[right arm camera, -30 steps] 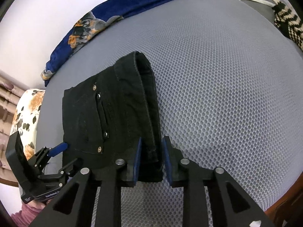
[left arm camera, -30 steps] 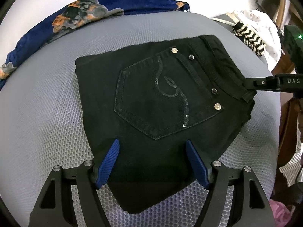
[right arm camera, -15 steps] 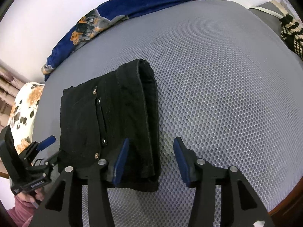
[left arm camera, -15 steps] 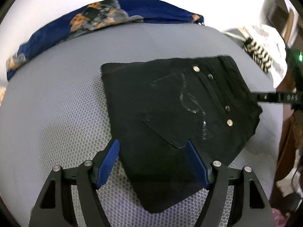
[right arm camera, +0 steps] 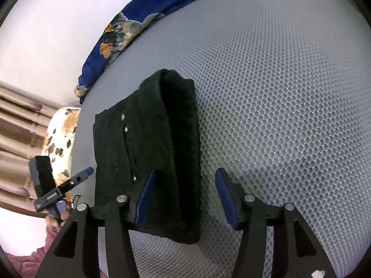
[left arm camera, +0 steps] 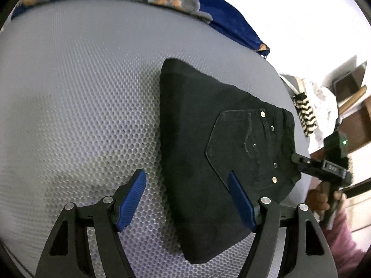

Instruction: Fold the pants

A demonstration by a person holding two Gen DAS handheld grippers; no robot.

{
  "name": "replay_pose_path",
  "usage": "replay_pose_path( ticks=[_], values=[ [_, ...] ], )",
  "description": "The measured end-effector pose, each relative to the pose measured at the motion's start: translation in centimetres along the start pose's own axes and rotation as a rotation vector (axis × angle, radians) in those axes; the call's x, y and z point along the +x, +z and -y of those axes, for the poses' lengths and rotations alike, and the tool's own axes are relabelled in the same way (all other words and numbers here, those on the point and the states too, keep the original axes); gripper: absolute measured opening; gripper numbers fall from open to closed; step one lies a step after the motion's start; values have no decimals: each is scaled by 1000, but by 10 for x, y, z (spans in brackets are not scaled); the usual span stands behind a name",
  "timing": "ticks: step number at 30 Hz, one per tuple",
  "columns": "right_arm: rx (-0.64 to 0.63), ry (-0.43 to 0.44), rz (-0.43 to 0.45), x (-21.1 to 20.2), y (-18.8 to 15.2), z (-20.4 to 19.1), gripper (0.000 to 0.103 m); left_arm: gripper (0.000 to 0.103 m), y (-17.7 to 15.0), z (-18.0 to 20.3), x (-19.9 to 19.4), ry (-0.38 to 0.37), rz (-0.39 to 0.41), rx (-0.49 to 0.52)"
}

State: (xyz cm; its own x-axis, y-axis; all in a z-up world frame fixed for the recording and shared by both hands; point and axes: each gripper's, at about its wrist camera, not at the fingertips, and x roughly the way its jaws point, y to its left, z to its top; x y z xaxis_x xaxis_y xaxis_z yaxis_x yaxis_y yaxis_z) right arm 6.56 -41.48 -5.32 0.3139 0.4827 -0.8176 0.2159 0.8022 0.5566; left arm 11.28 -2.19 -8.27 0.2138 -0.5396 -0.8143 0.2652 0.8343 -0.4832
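Observation:
The black pants (left arm camera: 208, 162) lie folded into a compact stack on the grey mesh surface (left arm camera: 81, 92), back pocket and studs facing up. My left gripper (left arm camera: 186, 199) is open and empty, over the stack's near left edge. My right gripper (right arm camera: 183, 199) is open and empty above the folded waistband end of the pants (right arm camera: 162, 150). The right gripper also shows in the left wrist view (left arm camera: 301, 161) at the stack's right edge. The left gripper shows in the right wrist view (right arm camera: 87, 171) just left of the stack.
A blue floral cloth (left arm camera: 208, 16) lies along the far edge of the mesh surface (right arm camera: 278, 92). A black-and-white striped item (left arm camera: 305, 113) and wooden furniture (left arm camera: 354, 106) stand at the right. A floral cushion (right arm camera: 60, 139) sits at the left.
My right gripper opened and let go of the waistband edge. My left gripper swung left, so the pants now sit to its right. Both grippers have pulled back slightly.

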Motion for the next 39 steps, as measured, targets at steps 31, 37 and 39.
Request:
replay_pose_path(
  ticks=[31, 37, 39],
  values=[
    [-10, 326, -113, 60, 40, 7, 38, 62, 32, 8, 44, -158, -45, -32],
    [3, 257, -54, 54, 35, -7, 28, 29, 34, 12, 43, -59, -21, -5],
    [-4, 234, -35, 50, 35, -14, 25, 23, 33, 14, 36, -48, -4, 16]
  ],
)
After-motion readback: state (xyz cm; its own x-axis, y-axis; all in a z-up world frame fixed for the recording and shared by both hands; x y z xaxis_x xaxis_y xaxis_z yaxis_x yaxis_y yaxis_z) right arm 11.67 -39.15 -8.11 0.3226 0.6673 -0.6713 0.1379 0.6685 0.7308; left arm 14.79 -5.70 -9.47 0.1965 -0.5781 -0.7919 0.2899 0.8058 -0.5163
